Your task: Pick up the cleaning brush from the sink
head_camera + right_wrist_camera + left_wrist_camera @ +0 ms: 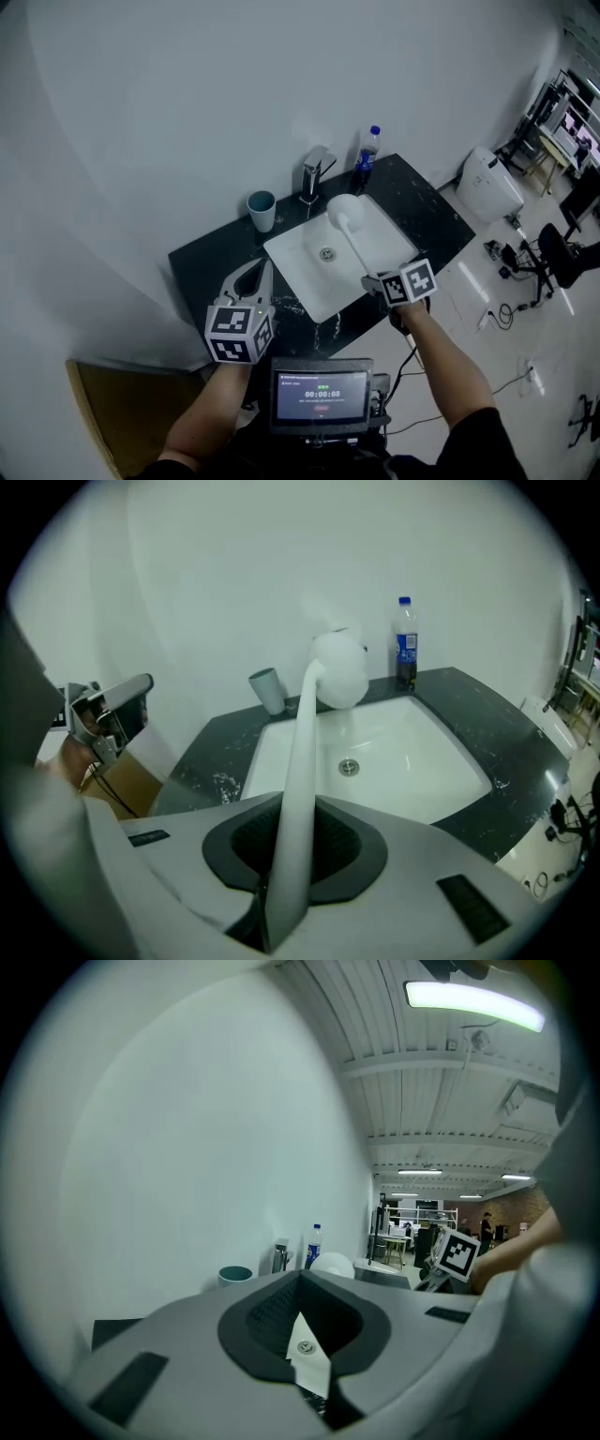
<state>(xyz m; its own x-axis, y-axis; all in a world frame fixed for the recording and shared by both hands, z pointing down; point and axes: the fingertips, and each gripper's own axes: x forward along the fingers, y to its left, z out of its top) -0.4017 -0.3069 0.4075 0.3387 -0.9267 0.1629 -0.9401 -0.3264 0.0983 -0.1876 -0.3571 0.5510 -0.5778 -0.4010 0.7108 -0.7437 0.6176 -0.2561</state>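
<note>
The cleaning brush has a round white head (344, 212) and a long white handle (360, 251). It hangs tilted above the white sink (292, 259), clear of the basin. My right gripper (377, 281) is shut on the lower end of the handle, at the sink's front right corner. In the right gripper view the handle (298, 780) runs up from between the jaws to the brush head (339, 670) over the sink (427, 761). My left gripper (255, 274) hovers over the dark counter left of the sink, shut with nothing in it (302, 1279).
A faucet (314, 173), a teal cup (262, 210) and a blue-capped bottle (366, 159) stand along the back of the black counter (202, 258). A wall rises right behind them. A small screen (322, 396) sits at my chest. Cables lie on the floor at right.
</note>
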